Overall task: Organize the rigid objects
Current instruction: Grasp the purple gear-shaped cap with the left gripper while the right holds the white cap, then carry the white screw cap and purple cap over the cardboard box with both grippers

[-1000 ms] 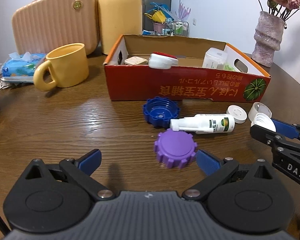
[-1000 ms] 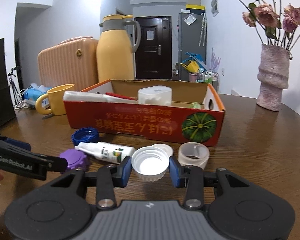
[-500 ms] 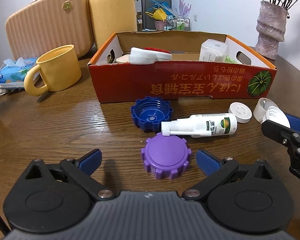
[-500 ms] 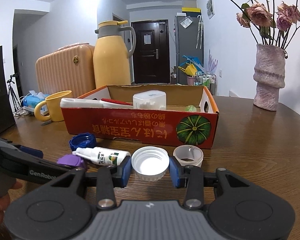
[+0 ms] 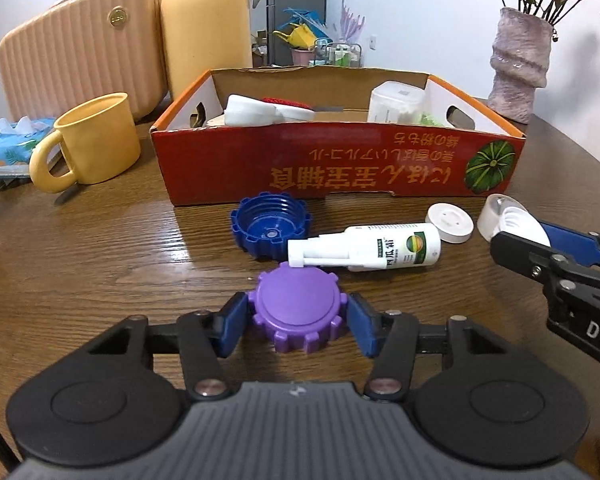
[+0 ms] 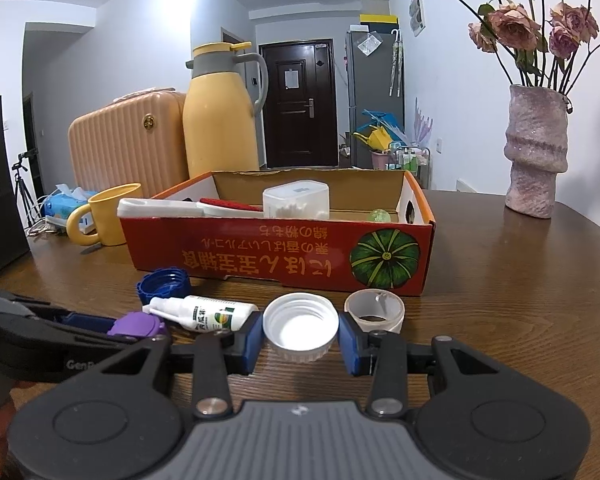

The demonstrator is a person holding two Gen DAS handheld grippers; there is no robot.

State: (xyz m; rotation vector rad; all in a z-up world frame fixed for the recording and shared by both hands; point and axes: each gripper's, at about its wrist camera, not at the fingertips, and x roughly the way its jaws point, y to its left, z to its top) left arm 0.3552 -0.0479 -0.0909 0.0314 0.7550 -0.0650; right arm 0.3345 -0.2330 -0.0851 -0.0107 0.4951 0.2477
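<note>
A purple ridged cap (image 5: pixel 298 312) lies top up on the wooden table, between the blue pads of my left gripper (image 5: pixel 298 322). The jaws are closing and both pads touch the cap's sides. My right gripper (image 6: pixel 300 342) is shut on an upturned white screw cap (image 6: pixel 300 326), held just above the table; its black fingers also reach in at the right of the left wrist view. A white spray bottle (image 5: pixel 372 246) lies on its side just beyond the purple cap. A blue cap (image 5: pixel 270 232) sits open side up behind it. The red cardboard box (image 5: pixel 340 172) holds several white items.
A small white lid (image 5: pixel 450 222) and a translucent cup (image 6: pixel 374 310) sit in front of the box. A yellow mug (image 5: pixel 92 144), yellow thermos (image 5: pixel 206 24), ribbed suitcase (image 5: pixel 80 52) and tissue pack (image 5: pixel 8 144) stand at the left. A vase (image 5: pixel 520 64) stands at the back right.
My left gripper's jaws, wide apart before, have come in onto the purple cap as the gripper centred on it. The right gripper and its white cap have stayed put.
</note>
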